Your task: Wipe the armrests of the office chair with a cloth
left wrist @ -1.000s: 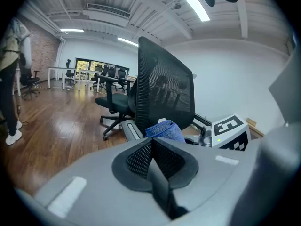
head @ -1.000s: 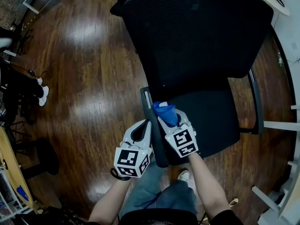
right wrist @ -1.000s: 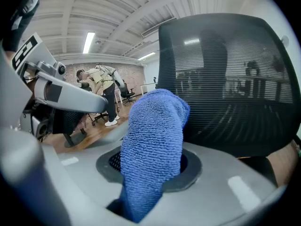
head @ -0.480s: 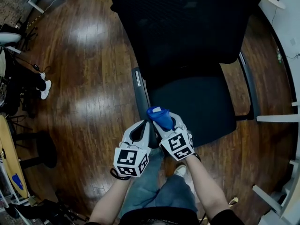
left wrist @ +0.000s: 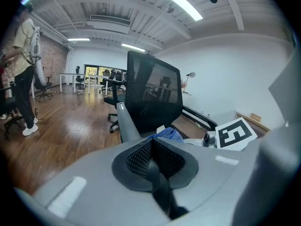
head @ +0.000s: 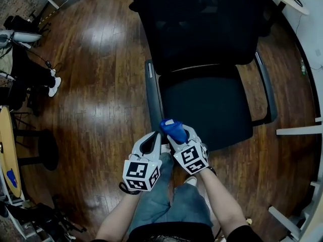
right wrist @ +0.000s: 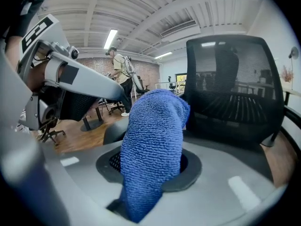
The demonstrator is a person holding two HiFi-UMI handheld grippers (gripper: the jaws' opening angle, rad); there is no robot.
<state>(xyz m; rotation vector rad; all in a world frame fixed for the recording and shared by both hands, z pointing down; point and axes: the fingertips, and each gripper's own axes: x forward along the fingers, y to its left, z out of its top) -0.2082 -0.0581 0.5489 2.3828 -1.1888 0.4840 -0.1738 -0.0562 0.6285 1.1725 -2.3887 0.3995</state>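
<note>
One chair (head: 204,105) on glossy wood floor (head: 96,95)

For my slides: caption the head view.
Right gripper holds blue cloth near chair armrest; left gripper shut, empty.

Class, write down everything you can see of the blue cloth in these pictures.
The blue cloth looks like soft, looped terry or microfibre in one plain blue. It is bunched into a thick fold and clamped in the right gripper, whose jaws are shut on it. A rounded hump of fabric sticks out past the jaw tips. In the head view it sits at the near end of the grey armrest. Whether it presses on the armrest cannot be told.
</note>
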